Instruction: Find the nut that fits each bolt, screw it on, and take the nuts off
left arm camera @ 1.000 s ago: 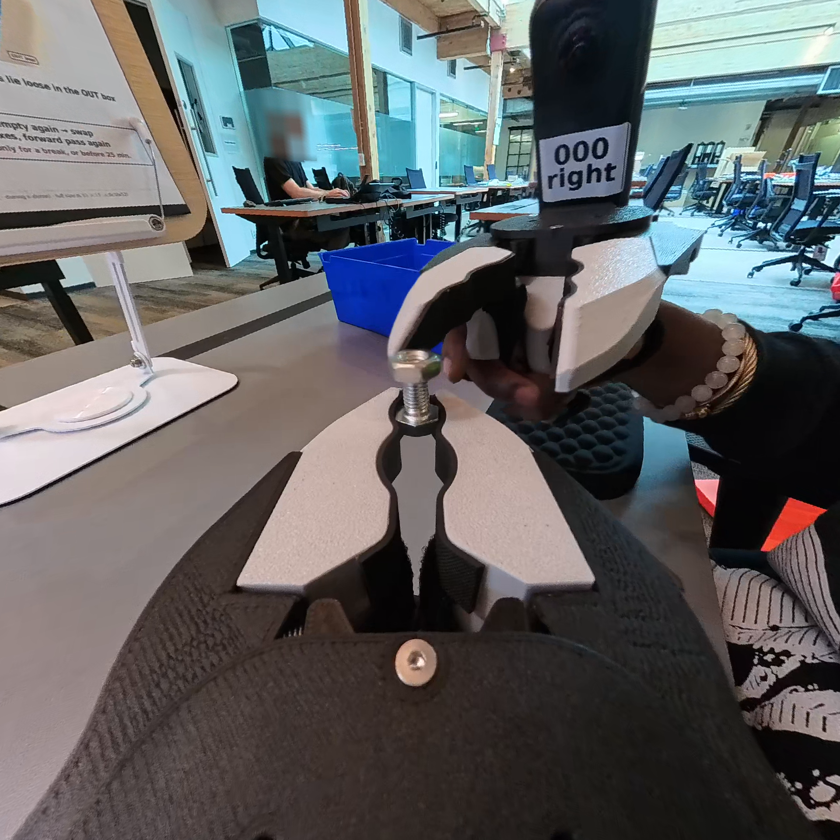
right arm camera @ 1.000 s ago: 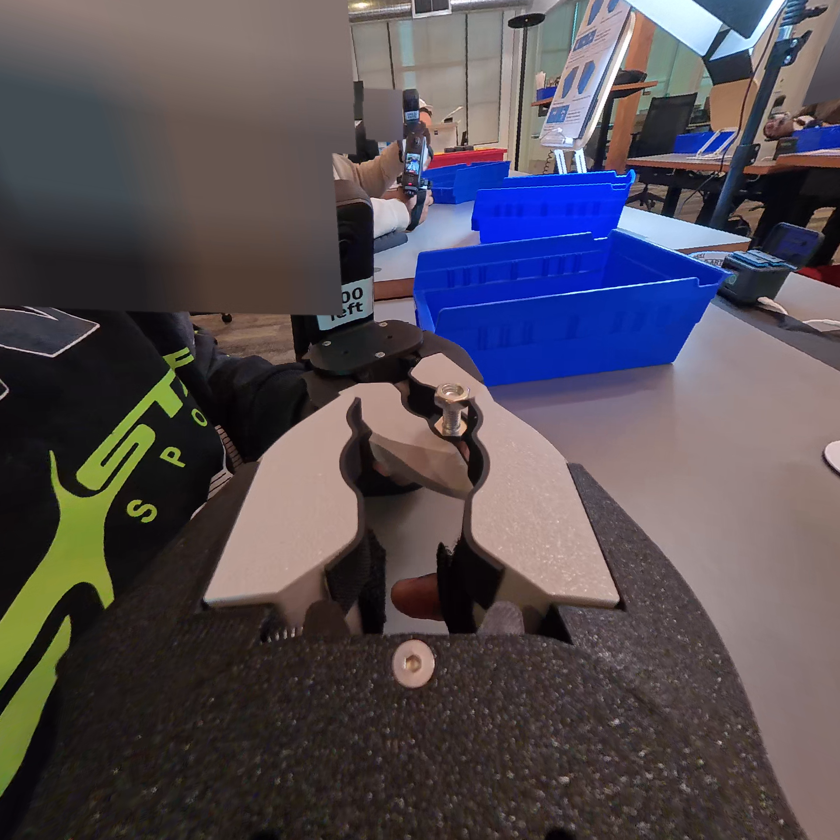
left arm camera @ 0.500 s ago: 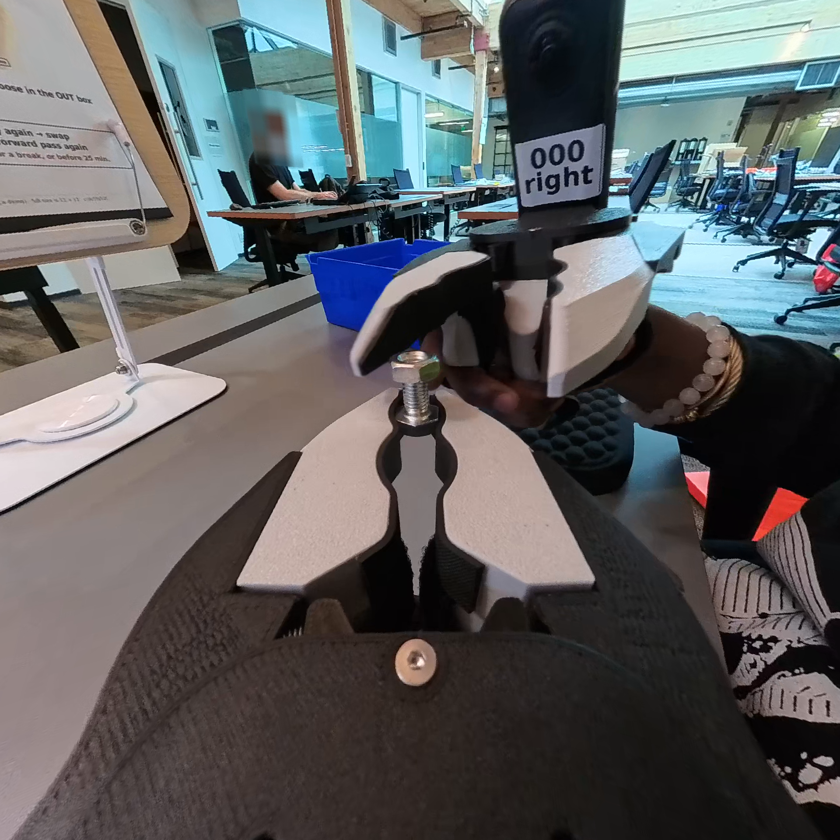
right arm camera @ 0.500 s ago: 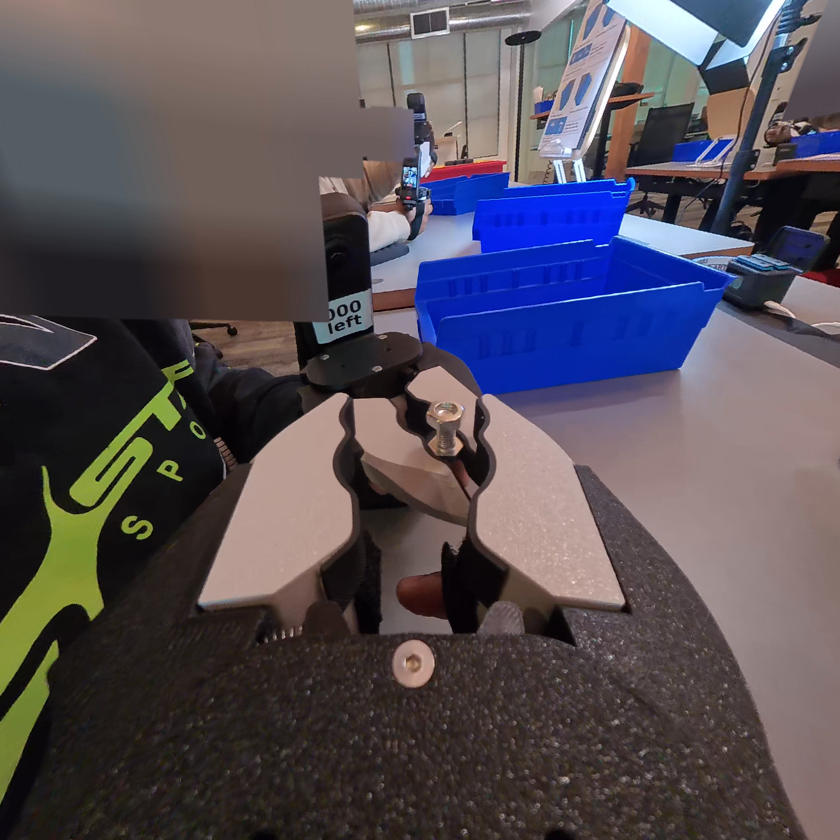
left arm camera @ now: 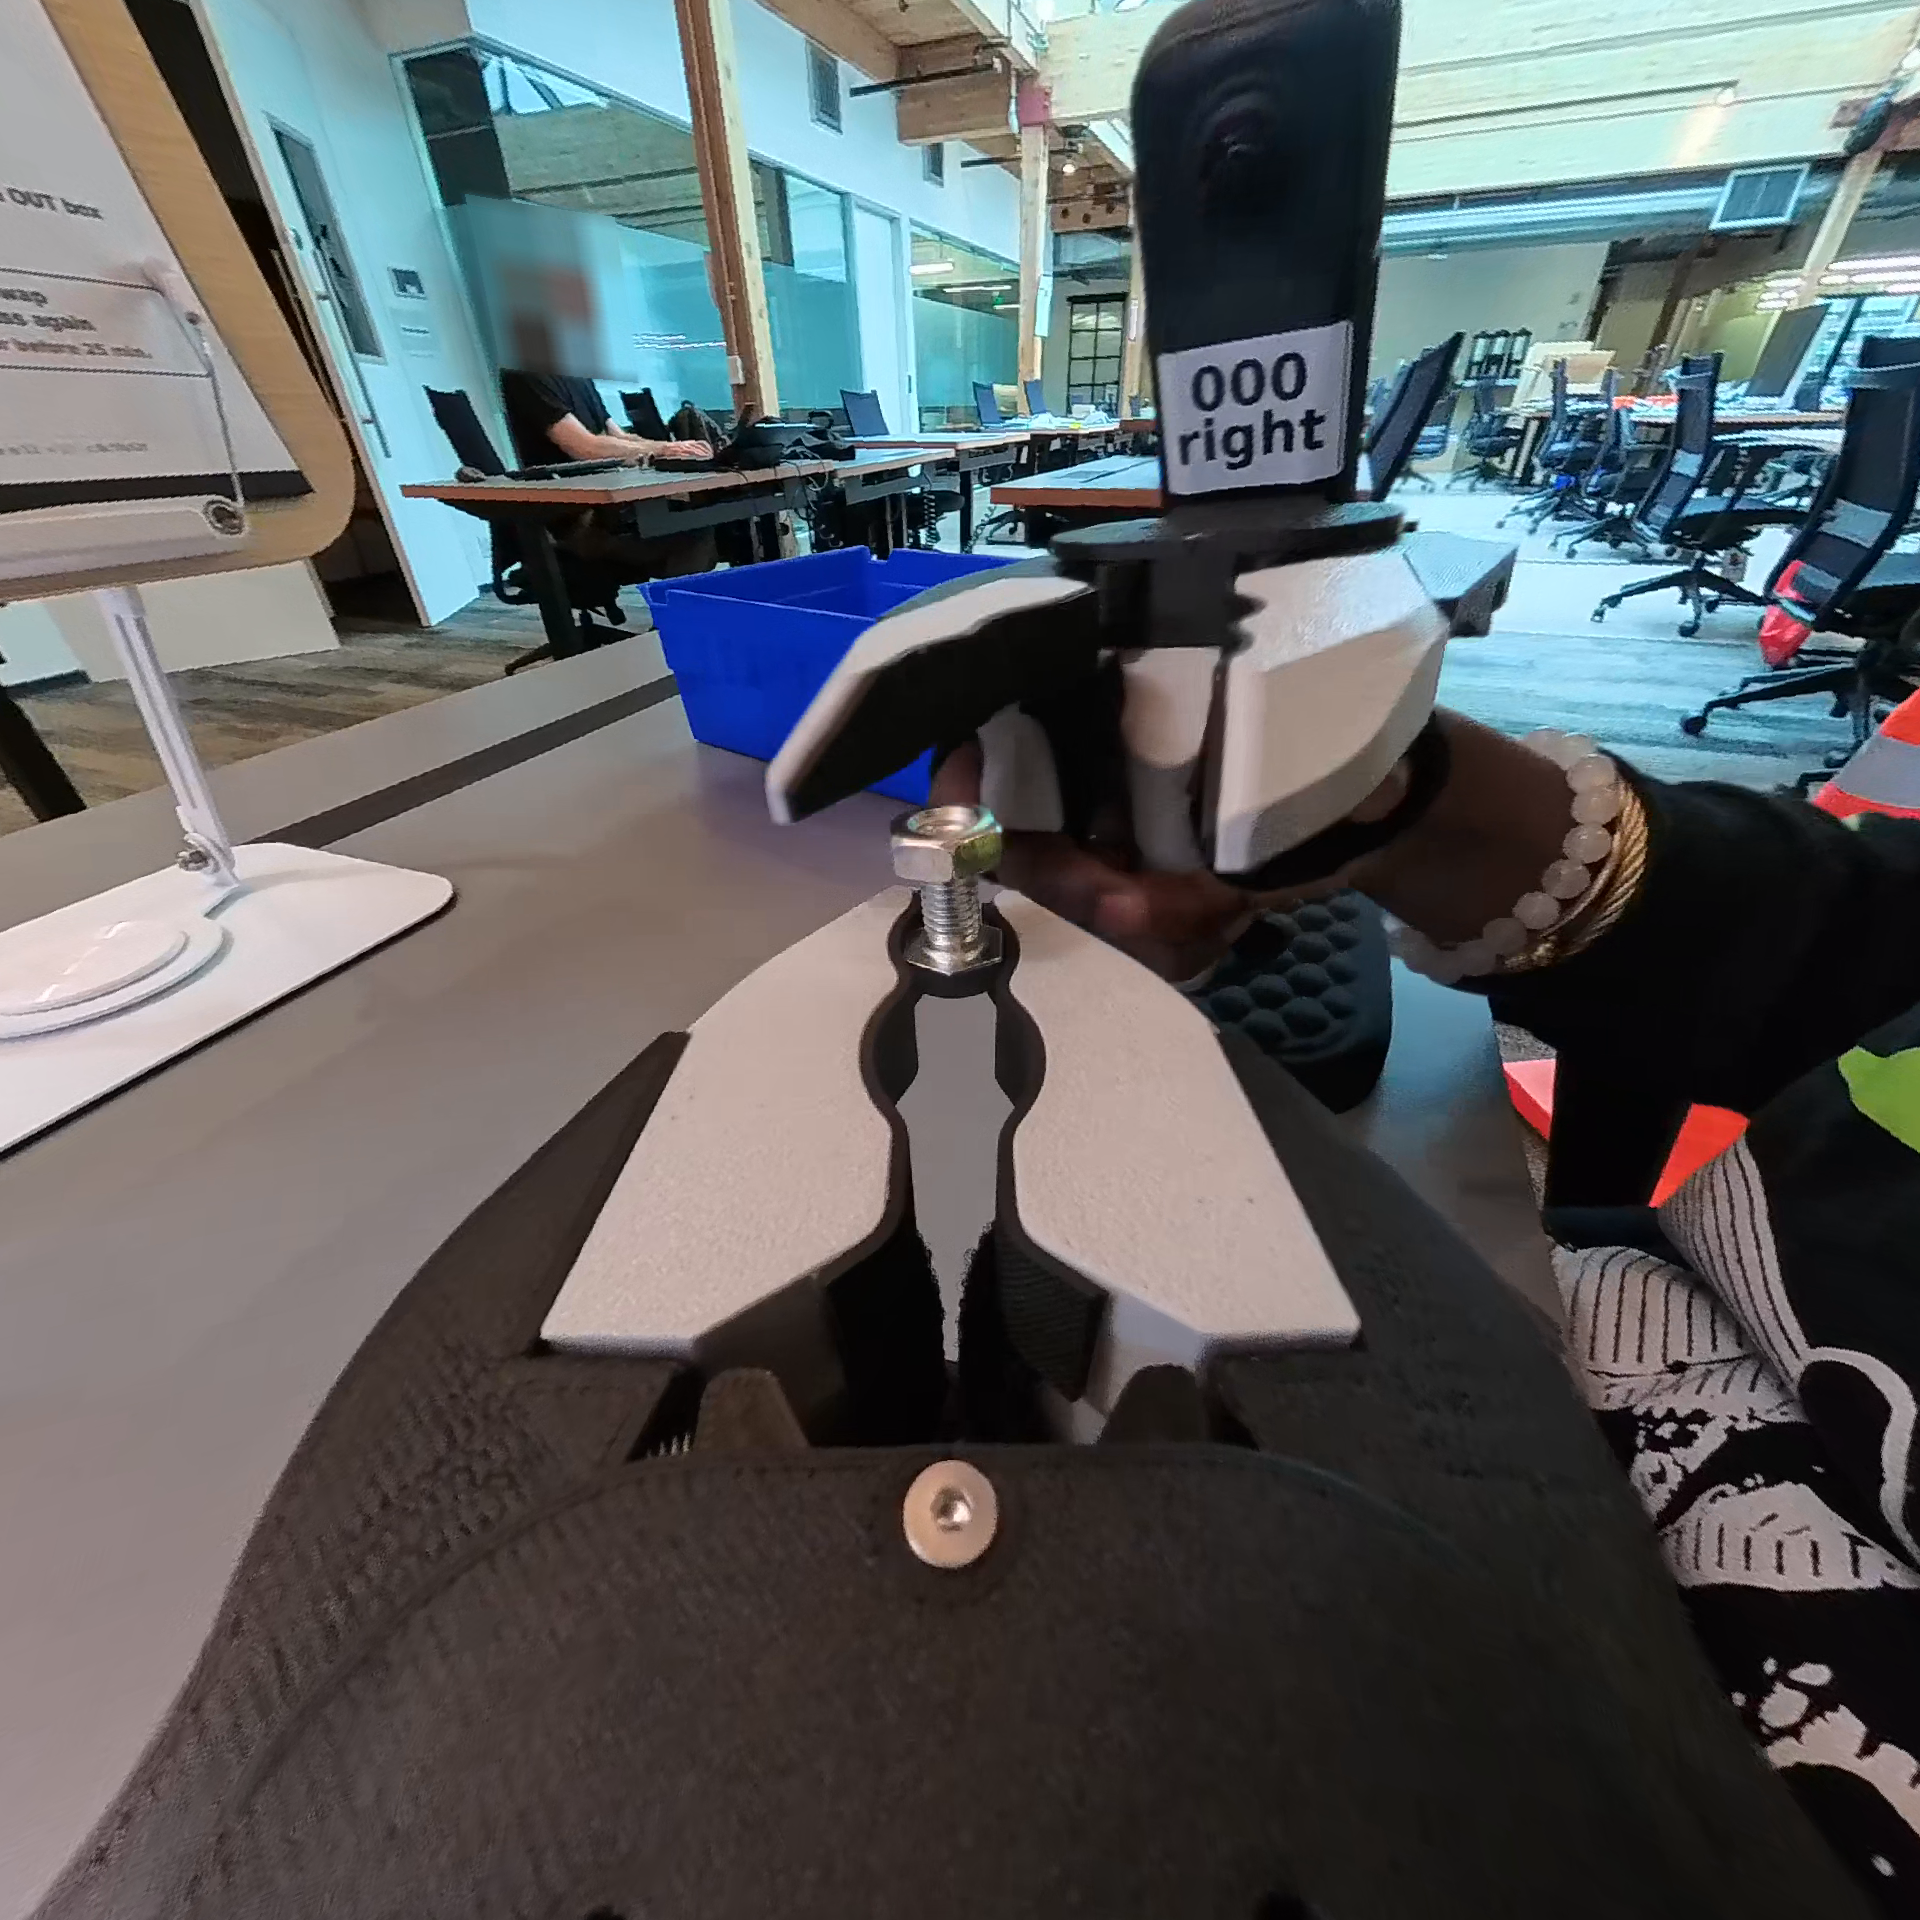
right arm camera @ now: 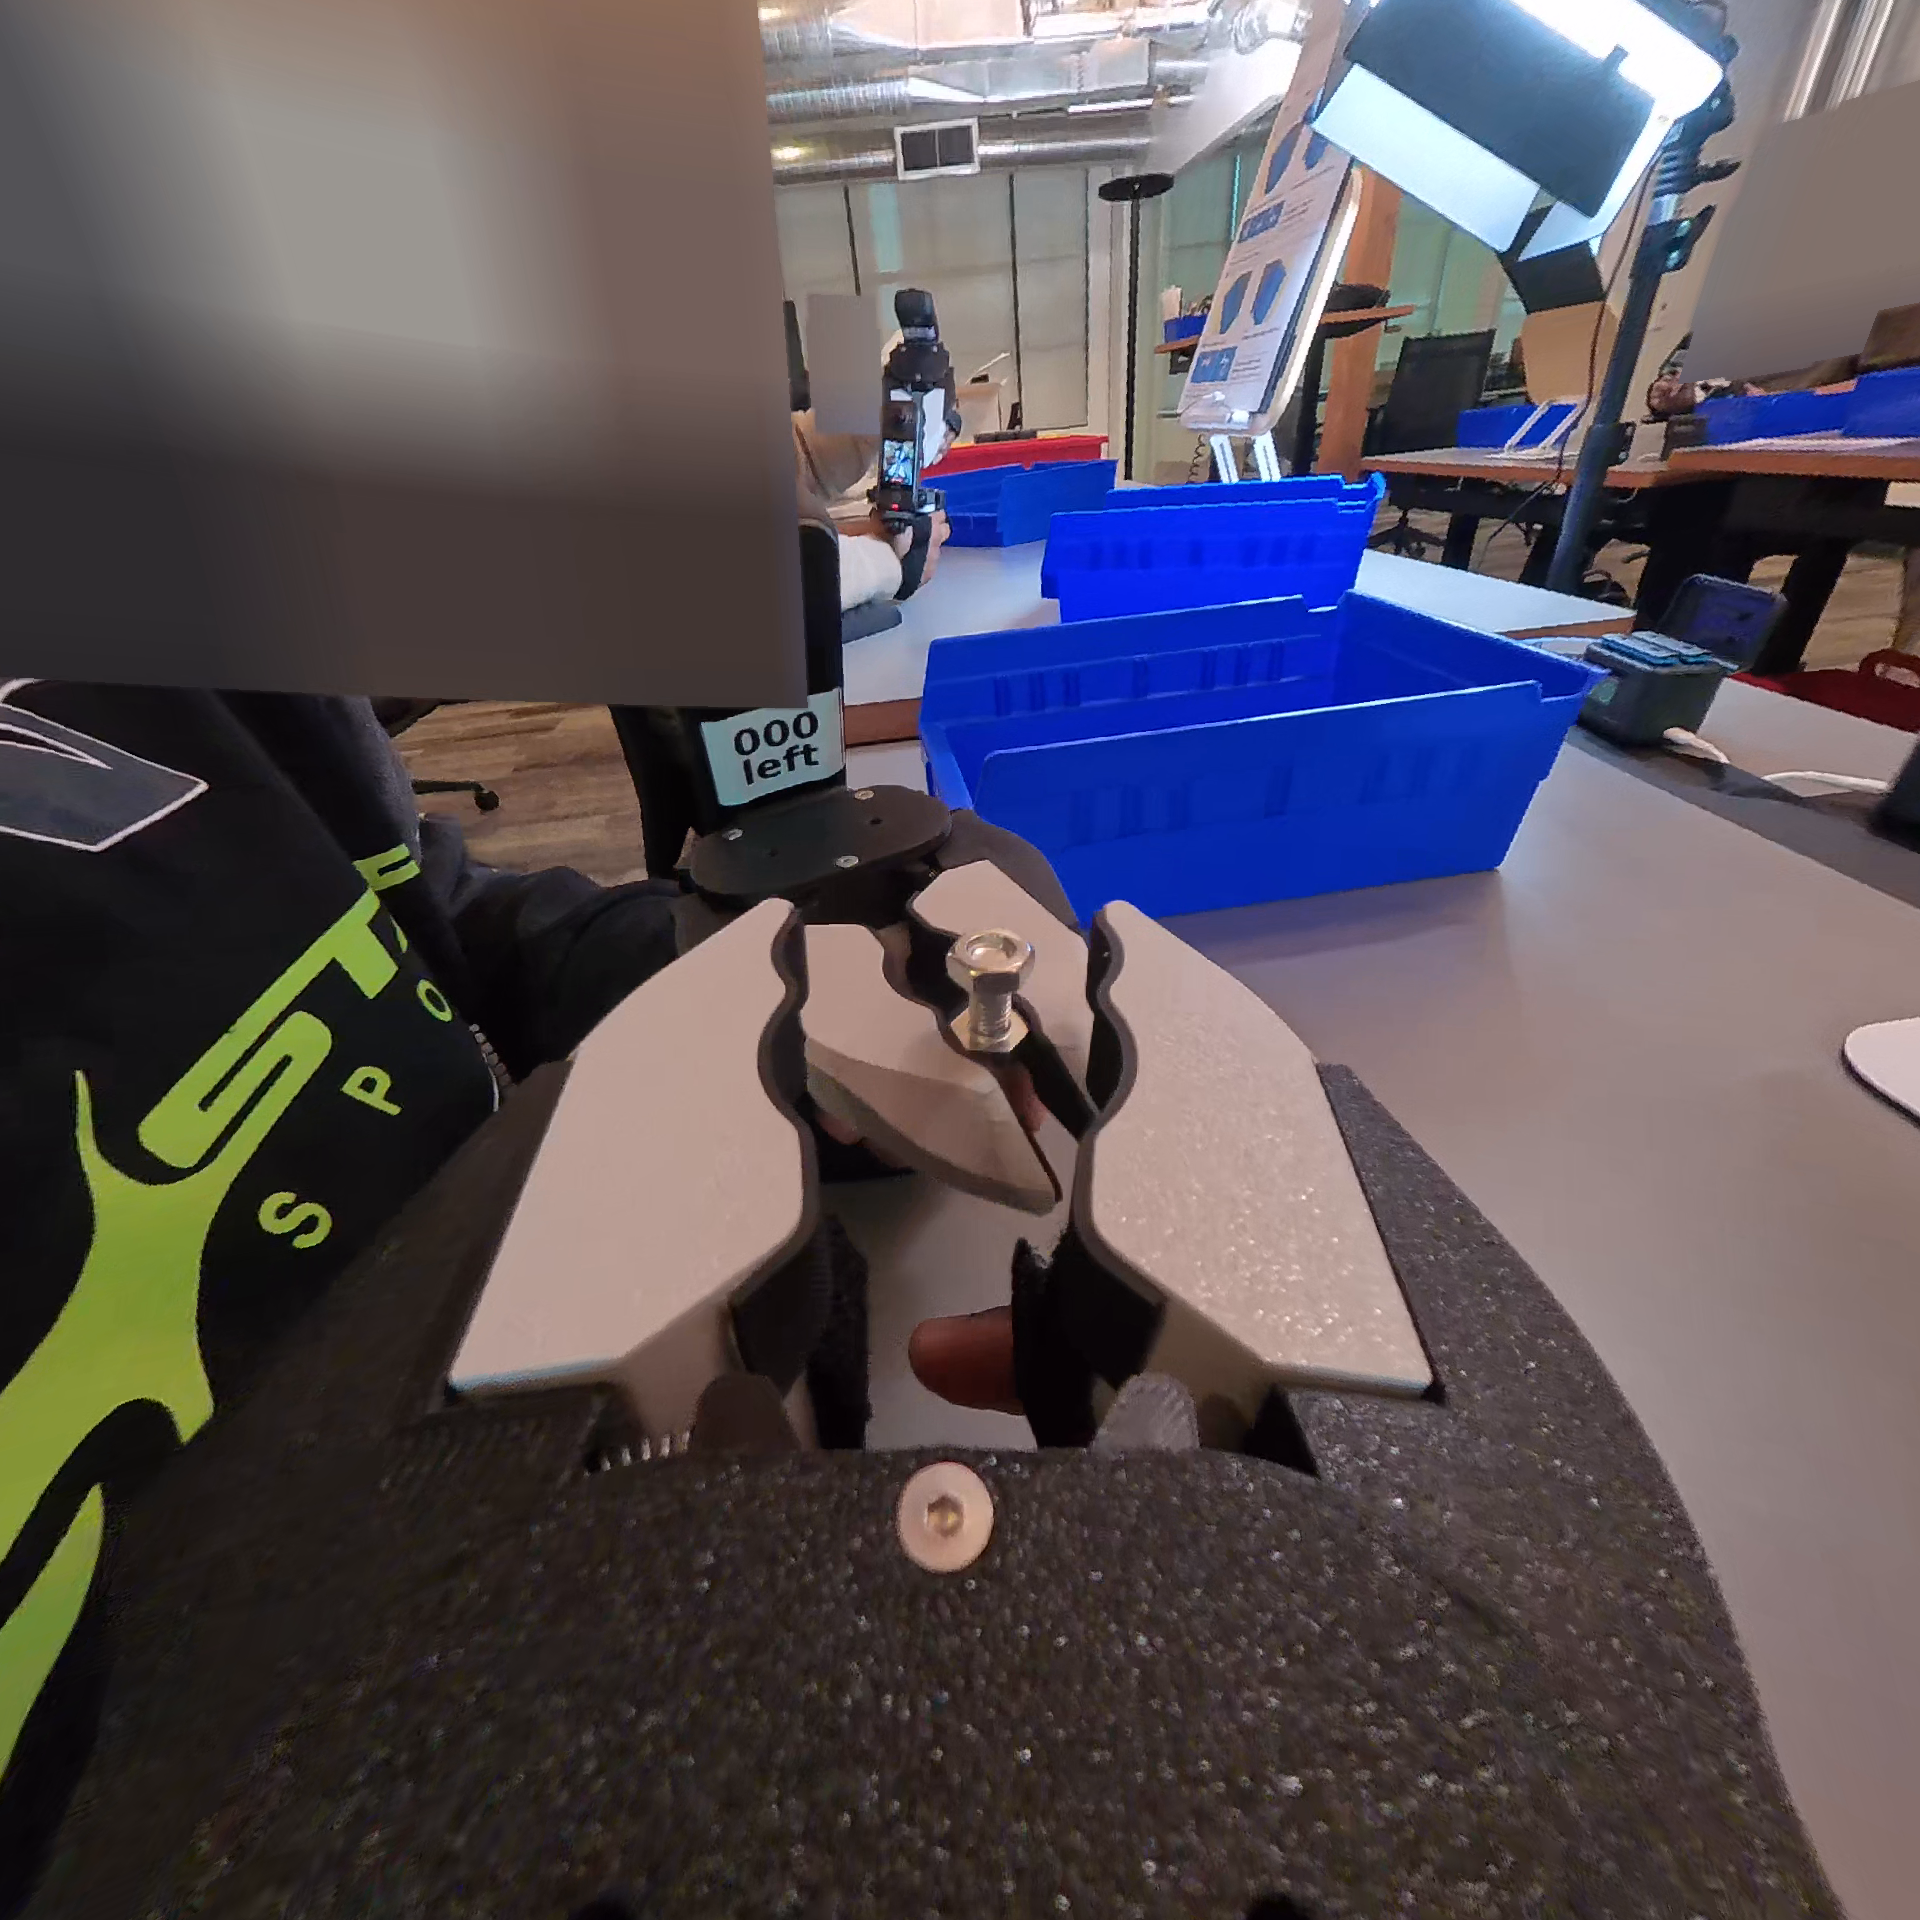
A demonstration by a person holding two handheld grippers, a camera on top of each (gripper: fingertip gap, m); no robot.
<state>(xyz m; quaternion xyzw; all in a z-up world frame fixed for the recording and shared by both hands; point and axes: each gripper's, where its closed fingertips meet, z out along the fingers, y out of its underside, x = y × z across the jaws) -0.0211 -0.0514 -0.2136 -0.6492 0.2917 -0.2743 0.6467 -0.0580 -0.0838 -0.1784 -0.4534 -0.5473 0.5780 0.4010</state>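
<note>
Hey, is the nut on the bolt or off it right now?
On. The nut sits at the top of the upright bolt, bare thread below it; the left tool clamps the bolt's lower end.

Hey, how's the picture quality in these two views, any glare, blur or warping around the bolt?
Left wrist view: the bolt and nut held in the left claw are sharp, the straight wooden posts bow from the wide-angle lens, and the sign at the left edge smears. Right wrist view: the bolt is crisp, a lamp panel glares at top right, and a grey patch covers the upper left.
</note>
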